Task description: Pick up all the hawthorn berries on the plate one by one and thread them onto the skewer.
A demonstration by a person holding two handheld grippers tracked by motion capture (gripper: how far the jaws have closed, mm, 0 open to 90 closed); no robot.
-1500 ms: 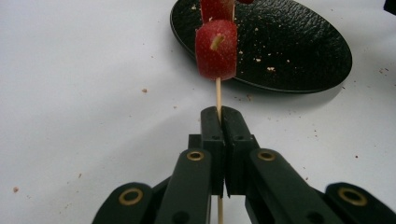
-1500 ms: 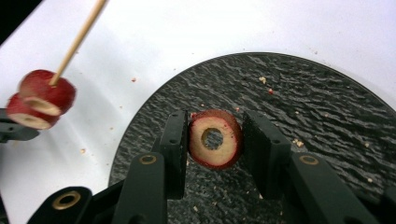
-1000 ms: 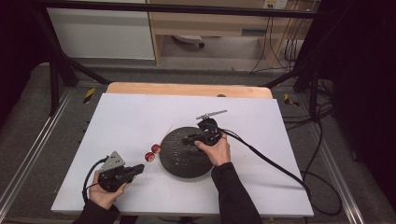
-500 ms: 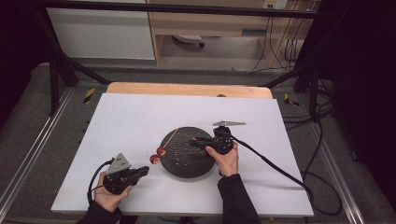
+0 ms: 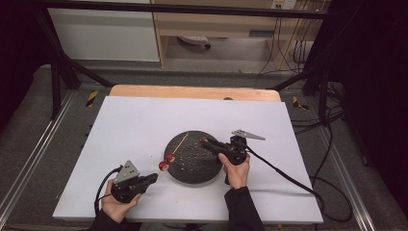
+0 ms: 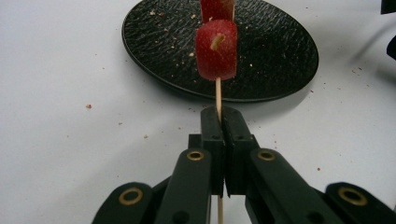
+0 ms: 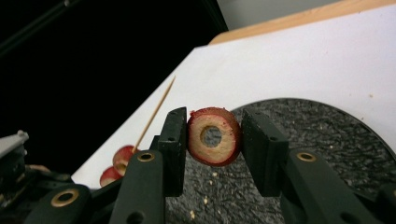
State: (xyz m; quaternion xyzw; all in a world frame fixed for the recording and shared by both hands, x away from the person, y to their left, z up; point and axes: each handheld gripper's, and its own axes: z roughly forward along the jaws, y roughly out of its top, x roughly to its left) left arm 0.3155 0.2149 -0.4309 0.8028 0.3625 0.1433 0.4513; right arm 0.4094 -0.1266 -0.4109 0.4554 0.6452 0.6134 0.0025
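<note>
I am putting red slices on a thin stick. My left hand-held gripper [image 5: 153, 178] is squeezed tight on the bottom of the stick [image 6: 218, 97]. The stick points up and away, over the near left edge of the black plate [image 5: 192, 169]. Two red slices [image 6: 216, 49] already sit on the stick, one behind the other, close to the plate's left edge. From the high view they hang just over the white worktop [image 5: 134, 125], right beside the plate.

My right hand-held gripper [image 5: 206, 143] is closed on another slice [image 7: 214, 136]. It is round, red on the outside and pale inside, with a hole in the middle. The jaws press on its two sides, so the hole faces the camera. This gripper is over the plate, a little way from the tip of the stick.

So I think the step now is bringing the third slice to the stick. Next I need to line the hole up with the pointy tip and slide the slice on. That needs a steady left hand and a slow right hand, because the tip is thin and the hole is small.

Nothing big stands in the way. The plate has only little crumbs on it, and some crumbs lie on the worktop too. The cable [image 5: 284, 173] from the right gripper runs off over the worktop to the right, away from the work. The one thing to watch is the stick itself: if I push from the side, I think it could bend or slip.
</note>
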